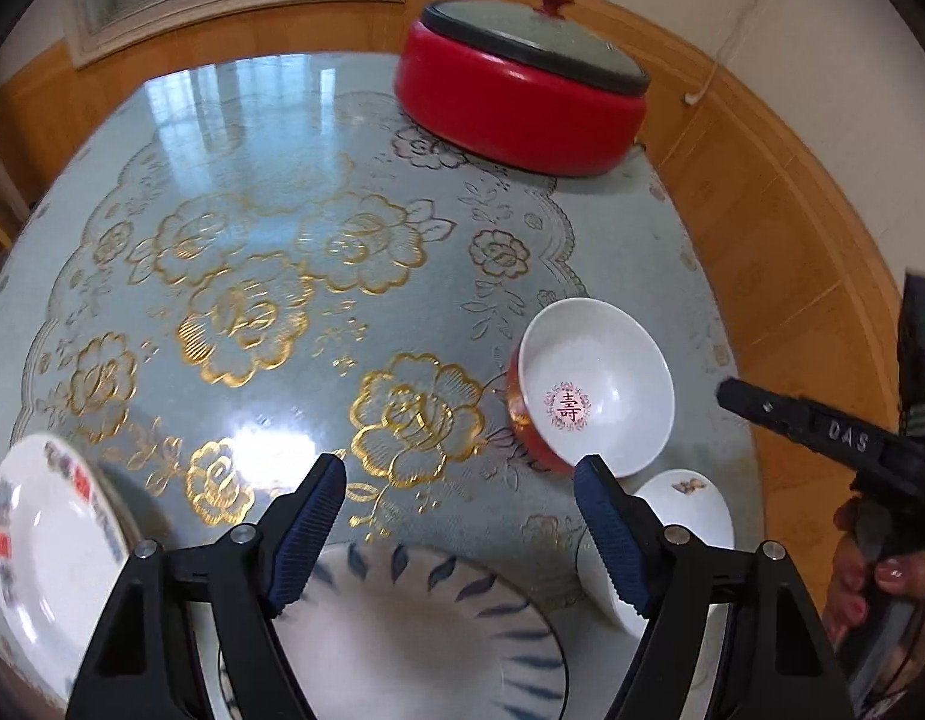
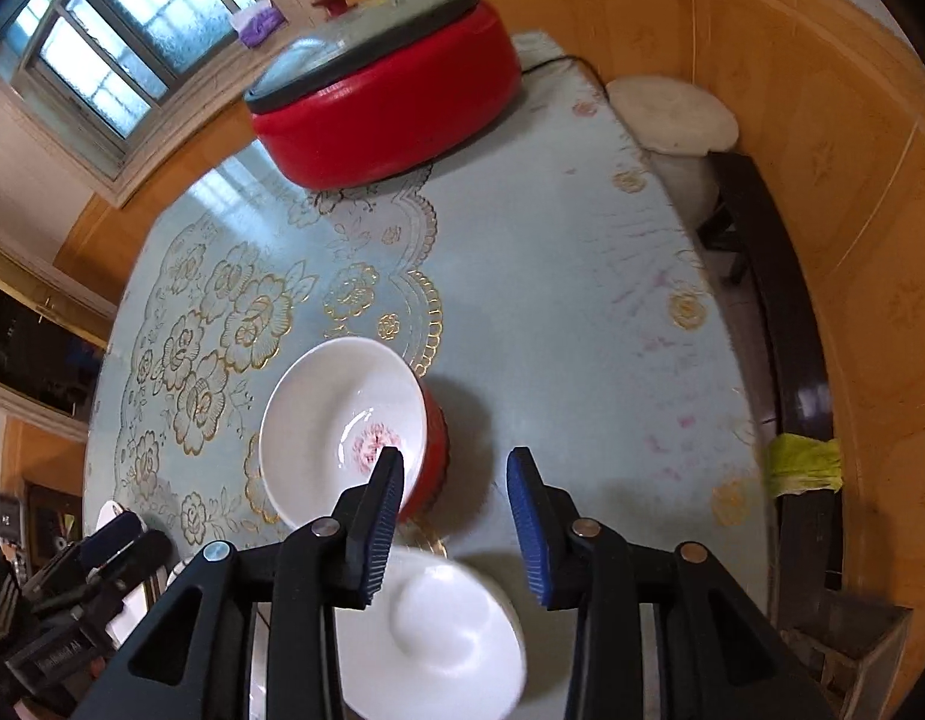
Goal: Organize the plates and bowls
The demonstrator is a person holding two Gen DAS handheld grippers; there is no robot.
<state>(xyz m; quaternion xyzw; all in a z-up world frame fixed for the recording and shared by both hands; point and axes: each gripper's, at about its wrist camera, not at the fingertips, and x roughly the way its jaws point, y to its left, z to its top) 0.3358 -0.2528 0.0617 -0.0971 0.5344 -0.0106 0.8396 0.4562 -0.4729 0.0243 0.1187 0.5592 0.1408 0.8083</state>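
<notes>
Bowls: red-sided bowl (image 1: 594, 387) beside plain white bowl (image 1: 684, 534) on the tabletop (image 1: 282, 138).
Plates: blue-patterned plate (image 1: 414, 636), white plate (image 1: 48, 546).
Nearby: red lidded pot (image 1: 522, 102).
Left gripper (image 1: 459, 510): jaws apart, empty.
Right gripper (image 2: 456, 516): jaws apart, empty.

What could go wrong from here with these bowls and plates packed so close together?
1. The red bowl is tilted, and the right gripper is open beside its rim; a nudge might rock it or tip it.
2. The white bowl lies directly below that gripper, so lowering could clip it.
3. The left gripper, open, hangs over the blue-striped plate; the two grippers work close together and might collide.
</notes>
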